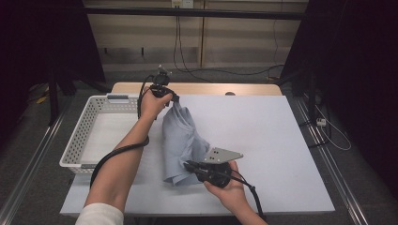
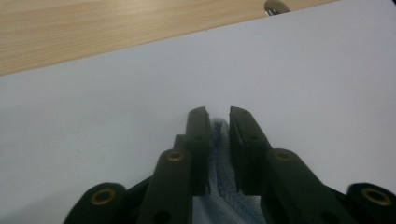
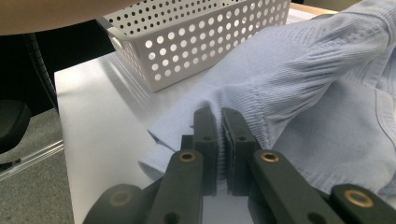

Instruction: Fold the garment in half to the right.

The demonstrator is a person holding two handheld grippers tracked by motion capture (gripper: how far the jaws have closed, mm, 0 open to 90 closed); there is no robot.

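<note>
White tabletop (image 1: pixel 263 136), crumpled pale-blue ribbed shirt (image 1: pixel 180 140)

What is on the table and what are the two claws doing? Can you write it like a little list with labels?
Cloth: light blue shirt, bunched on the white table cover
Left claw: shut on the shirt's far end, lifting it
Right claw: shut on a ribbed fold at the near end
Basket: white, holes in its sides, left of the shirt; I see nothing inside
Table edge: bare wood strip at the back
</note>
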